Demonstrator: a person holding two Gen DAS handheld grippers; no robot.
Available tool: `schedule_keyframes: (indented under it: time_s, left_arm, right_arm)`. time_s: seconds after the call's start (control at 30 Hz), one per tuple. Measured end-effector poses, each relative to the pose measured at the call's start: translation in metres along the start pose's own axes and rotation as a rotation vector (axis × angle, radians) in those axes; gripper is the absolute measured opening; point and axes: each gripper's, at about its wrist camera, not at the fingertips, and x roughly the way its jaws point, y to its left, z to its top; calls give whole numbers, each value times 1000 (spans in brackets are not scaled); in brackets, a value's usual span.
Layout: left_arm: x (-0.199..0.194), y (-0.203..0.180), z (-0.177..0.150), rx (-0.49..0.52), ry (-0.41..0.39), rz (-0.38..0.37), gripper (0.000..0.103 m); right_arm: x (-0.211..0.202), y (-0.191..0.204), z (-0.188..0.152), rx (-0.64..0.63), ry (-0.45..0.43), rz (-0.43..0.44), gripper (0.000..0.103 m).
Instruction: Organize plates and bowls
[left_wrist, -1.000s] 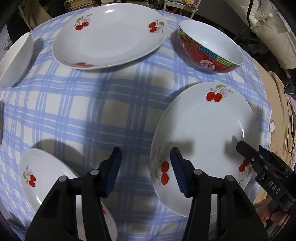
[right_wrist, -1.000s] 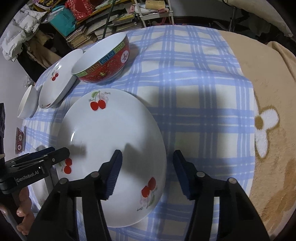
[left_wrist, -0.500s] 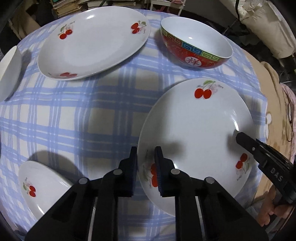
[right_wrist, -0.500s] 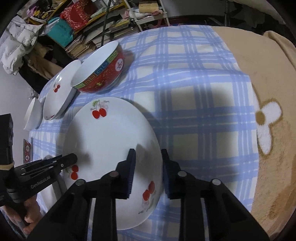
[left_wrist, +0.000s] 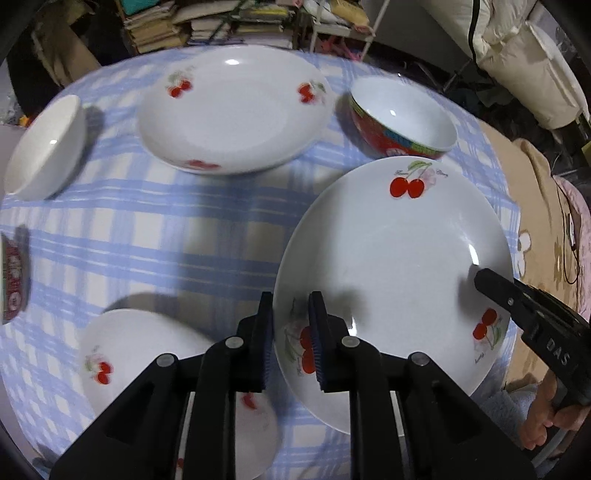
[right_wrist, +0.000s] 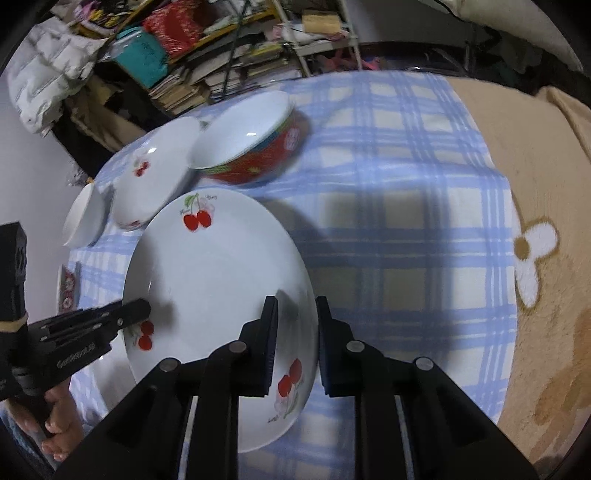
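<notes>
Just on the near side of the red bowl (left_wrist: 402, 122), the large cherry plate (left_wrist: 399, 258) hangs between both tools. The left tool (left_wrist: 291, 306) is pinched on the plate's rim over one cherry print, its pads nearly together with only the thin edge between them. The right tool (right_wrist: 295, 306) grips the opposite rim beside another cherry print, and its jaws are closing with that rim between the pads. The plate sits tilted, and the broad shadow it throws on the checked cloth (left_wrist: 147, 229) suggests it is off the surface, not resting on it.

The step in hand looks like the two-handed lift of this plate, at the start of carrying it to a stack. To the left of the red bowl lies a second cherry plate (left_wrist: 232, 110) of similar size, the likeliest place to set this one down. Further left of the red bowl sits a plain white bowl (left_wrist: 44, 147), and well towards the camera from it a third cherry plate (left_wrist: 147, 354).

The next move calls for both hands travelling together at the same height. The rim grips are shallow and glazed ware is slick, so any twist between the tools could let the plate slip. It must also pass clear of the red bowl's lip.
</notes>
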Motion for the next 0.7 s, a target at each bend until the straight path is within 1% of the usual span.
schedule_keyframes:
  time_s: [0.07,0.1,0.2,0.3,0.4,0.47,0.53,0.6,0.7]
  left_arm:
    - [-10,11,-2,-7,-6,-4,18]
    - [-19,23,-6,-12,-8,-4,18]
    - [-37,41,-14,-13,-27,18,18]
    - [-53,61,-24,-35,-38,35,18]
    - [-64,81,-34,-60,-44,41,18]
    - [-69,92,-42,-80,-43,37,18]
    - [-73,102,-51,-89,-45,53,18]
    - [-76,115,-62,-108,-48,52,18]
    - [-81,133,-77,-161,-61,54,19]
  right_arm:
    - [-8,15,-1,-27,-20,1,21]
    - [-10,20,-1,-32,-25,5,21]
    - [-16,37,-3,-46,-32,35,21]
    - [-17,58,-7,-92,-28,43,21]
    - [-18,81,-14,-153,-30,65,21]
    - [-17,94,-19,-178,-32,73,21]
    - [-18,103,-23,-190,-32,83,21]
    - [-18,115,-28,-207,-33,95,21]
    - [-17,136,-37,-275,-36,85,22]
